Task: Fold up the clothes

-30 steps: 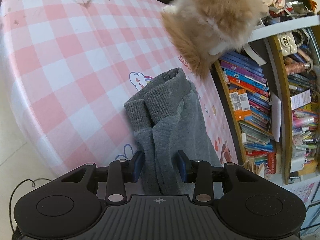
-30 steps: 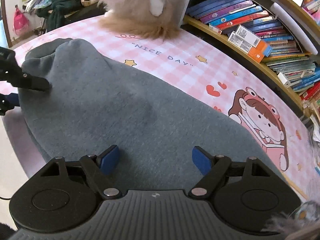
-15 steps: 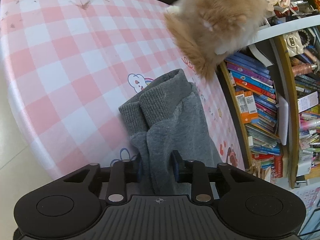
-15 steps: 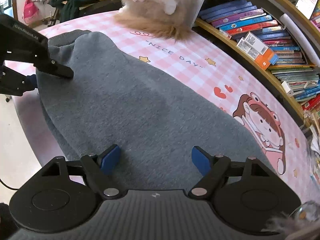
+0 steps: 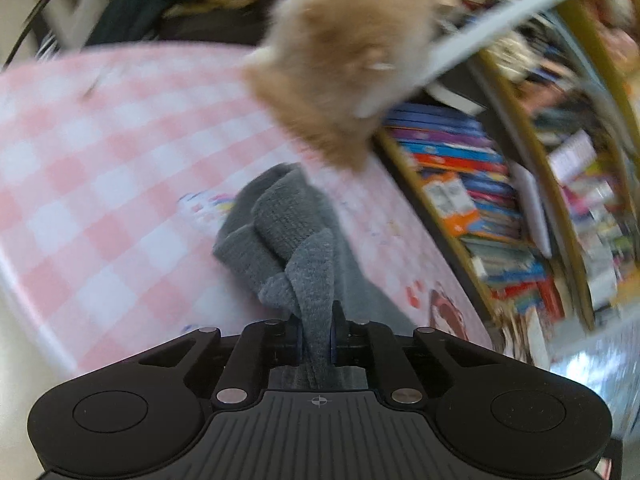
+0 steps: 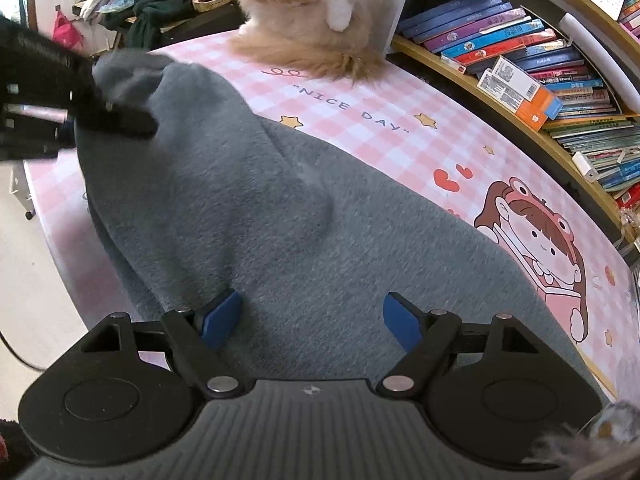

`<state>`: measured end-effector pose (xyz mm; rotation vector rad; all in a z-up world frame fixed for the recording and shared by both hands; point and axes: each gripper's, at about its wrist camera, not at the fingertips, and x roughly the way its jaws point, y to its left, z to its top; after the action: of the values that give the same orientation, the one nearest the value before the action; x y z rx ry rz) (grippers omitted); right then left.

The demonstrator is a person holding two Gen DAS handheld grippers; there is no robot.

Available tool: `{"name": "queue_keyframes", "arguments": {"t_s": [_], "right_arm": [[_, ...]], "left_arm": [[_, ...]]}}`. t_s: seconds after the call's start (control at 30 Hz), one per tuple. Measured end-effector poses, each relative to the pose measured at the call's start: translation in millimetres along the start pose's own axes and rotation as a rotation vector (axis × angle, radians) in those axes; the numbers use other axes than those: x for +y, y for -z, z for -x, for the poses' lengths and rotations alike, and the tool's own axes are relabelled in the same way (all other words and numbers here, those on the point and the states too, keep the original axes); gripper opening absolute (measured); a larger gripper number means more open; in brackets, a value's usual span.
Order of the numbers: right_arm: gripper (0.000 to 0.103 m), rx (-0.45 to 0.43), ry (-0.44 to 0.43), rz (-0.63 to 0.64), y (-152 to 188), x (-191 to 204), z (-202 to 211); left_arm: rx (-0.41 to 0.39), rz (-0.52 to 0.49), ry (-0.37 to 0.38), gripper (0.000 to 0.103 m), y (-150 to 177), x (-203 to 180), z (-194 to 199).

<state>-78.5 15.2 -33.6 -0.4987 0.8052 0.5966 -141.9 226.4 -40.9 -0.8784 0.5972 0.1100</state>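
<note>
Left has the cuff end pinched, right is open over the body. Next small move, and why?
Probably lift the left gripper and carry the grey garment end toward the right gripper, keeping low past the cat. The left is shut on the fabric; the right hangs open above the flat cloth.

The left tool (image 5: pixel 316 334) is showing a black ribbed housing with a small crosshair mark, two round dimpled side lobes, silver pivot screws and dark blue pads. The right tool (image 6: pixel 312 320) is wearing the same black shell, silver rivets and brighter blue fingertips (image 6: pixel 221 318).
</note>
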Motion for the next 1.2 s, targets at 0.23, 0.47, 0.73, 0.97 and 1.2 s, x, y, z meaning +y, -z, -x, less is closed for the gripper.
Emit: {"name": "queue_keyframes", "arguments": {"t_s": [0.23, 0.47, 0.73, 0.97, 1.2], "right_arm": [[0.078, -0.112, -0.051, -0.068, 7.8, -19.7, 18.7], [0.078, -0.152, -0.09, -0.243, 19.0, -65.6, 39.7], [0.078, -0.136, -0.051, -0.478, 47.3, -122.2, 54.4], [0.078, -0.144, -0.07, -0.631, 71.6, -157.9, 64.3], [0.078, -0.142, -0.084, -0.725, 92.6, -181.8, 69.5]], "left_arm": [[-0.034, -0.257, 0.055, 0.009, 5.3, -46.5, 11.1], [-0.041, -0.526, 0.038, 0.009, 16.1, -87.7, 17.2], [0.003, -0.872, 0.004, 0.009, 38.4, -142.3, 9.3], [0.063, -1.11, -0.024, 0.01, 60.3, -175.3, -0.2], [0.111, -1.26, -0.031, 0.01, 88.4, -199.4, -11.3]]}}
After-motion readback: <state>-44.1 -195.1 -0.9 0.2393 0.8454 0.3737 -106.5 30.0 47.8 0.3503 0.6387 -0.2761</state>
